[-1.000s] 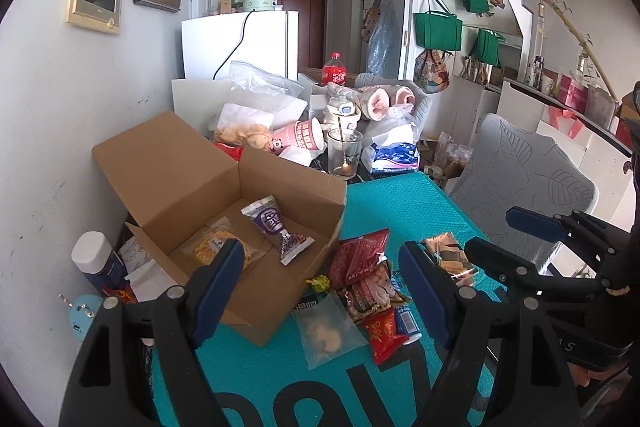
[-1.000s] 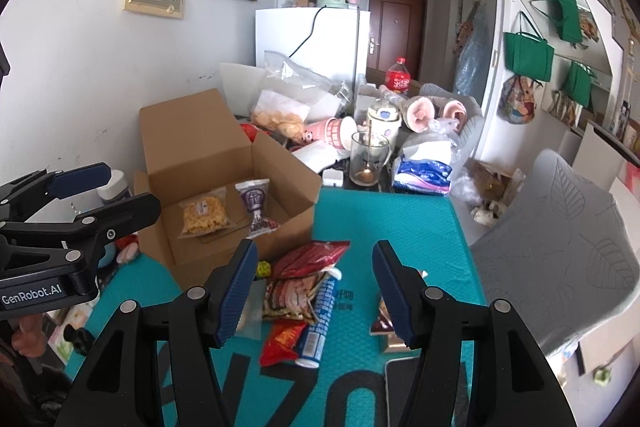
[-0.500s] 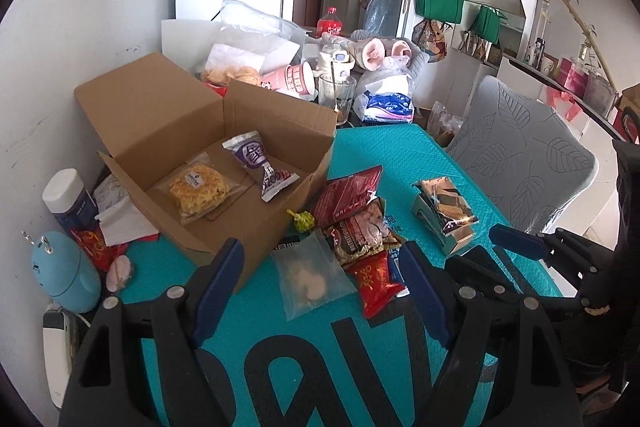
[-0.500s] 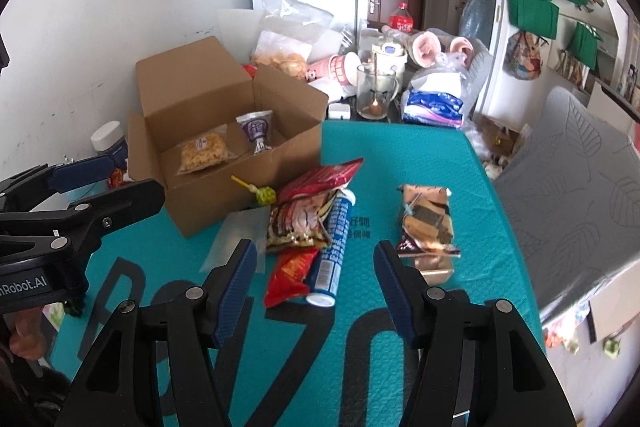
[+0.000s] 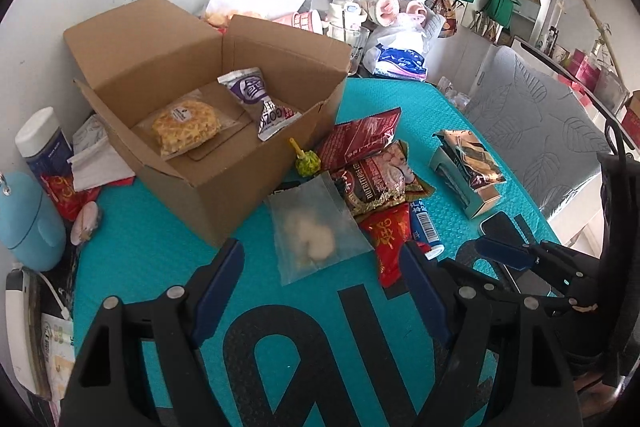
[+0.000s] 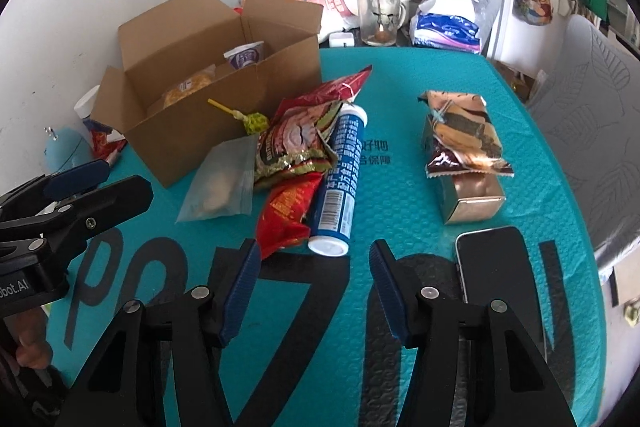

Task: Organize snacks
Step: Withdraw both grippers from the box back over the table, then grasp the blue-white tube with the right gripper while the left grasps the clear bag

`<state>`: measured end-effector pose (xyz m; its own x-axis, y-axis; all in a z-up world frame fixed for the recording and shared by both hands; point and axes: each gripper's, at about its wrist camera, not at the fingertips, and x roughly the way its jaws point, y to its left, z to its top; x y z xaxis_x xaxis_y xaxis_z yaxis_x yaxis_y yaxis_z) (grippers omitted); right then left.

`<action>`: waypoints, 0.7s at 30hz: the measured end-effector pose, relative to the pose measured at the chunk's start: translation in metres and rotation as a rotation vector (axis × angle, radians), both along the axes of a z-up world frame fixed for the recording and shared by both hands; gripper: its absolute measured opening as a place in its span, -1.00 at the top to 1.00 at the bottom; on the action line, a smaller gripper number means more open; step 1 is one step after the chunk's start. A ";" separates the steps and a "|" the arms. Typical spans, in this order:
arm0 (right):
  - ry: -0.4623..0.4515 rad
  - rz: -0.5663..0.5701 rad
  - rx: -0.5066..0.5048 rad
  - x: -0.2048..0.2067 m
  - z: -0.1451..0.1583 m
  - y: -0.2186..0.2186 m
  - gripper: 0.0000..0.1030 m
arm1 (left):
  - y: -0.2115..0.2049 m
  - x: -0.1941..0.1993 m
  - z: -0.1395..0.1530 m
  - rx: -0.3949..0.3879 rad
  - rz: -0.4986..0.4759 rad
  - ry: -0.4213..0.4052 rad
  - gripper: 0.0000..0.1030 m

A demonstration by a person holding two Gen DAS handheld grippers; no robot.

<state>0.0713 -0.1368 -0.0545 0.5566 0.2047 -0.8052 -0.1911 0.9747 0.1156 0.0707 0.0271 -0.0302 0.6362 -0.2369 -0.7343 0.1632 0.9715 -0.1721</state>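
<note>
Left gripper [image 5: 322, 283], bottom centre of left wrist view: jaws spread wide, nothing between them, poised over teal mat [image 5: 168, 239] just short of clear pouch [image 5: 316, 227] holding pale round pieces. Right gripper [image 6: 314, 285], bottom centre of right wrist view: jaws likewise apart and empty, just short of cap end of blue tube [image 6: 340, 183].

Loose snack pile, mid-frame: blue tube with white cap, barcode and white Chinese print, lying flat; red packet [image 6: 290, 217] touching its left side; foil-edged packet [image 6: 296, 143] and dark red packet [image 6: 334, 93] stacked behind; green-wrapped lollipop [image 6: 252, 121] leaning against box wall.

Cardboard box [image 5: 192, 187], upper left, flaps open: contains yellow crumbly pastry in clear wrap [image 5: 186, 125] bearing small round label, unreadable, and purple-and-white sachet [image 5: 260, 103] lettered "GOZ".

Right of pile, well apart: small carton [image 6: 470, 201] with striped wafer packet [image 6: 460, 133] resting on top; dark phone [image 6: 496, 263] just below carton.

Mat printed with large black letters, partly hidden, plus small Chinese characters beside tube. Partial lettering "obot.AI" at left edge of right wrist view.
</note>
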 end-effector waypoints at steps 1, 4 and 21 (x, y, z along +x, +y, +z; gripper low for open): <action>0.007 -0.001 0.003 0.001 -0.004 -0.001 -0.02 | 0.000 0.001 -0.004 -0.002 0.003 0.006 -0.54; 0.026 -0.005 0.012 0.006 -0.012 -0.003 0.03 | 0.000 0.006 -0.013 -0.010 0.011 0.022 -0.54; 0.087 -0.016 0.042 0.037 -0.036 -0.015 0.42 | -0.016 0.039 -0.039 -0.038 0.052 0.091 -0.53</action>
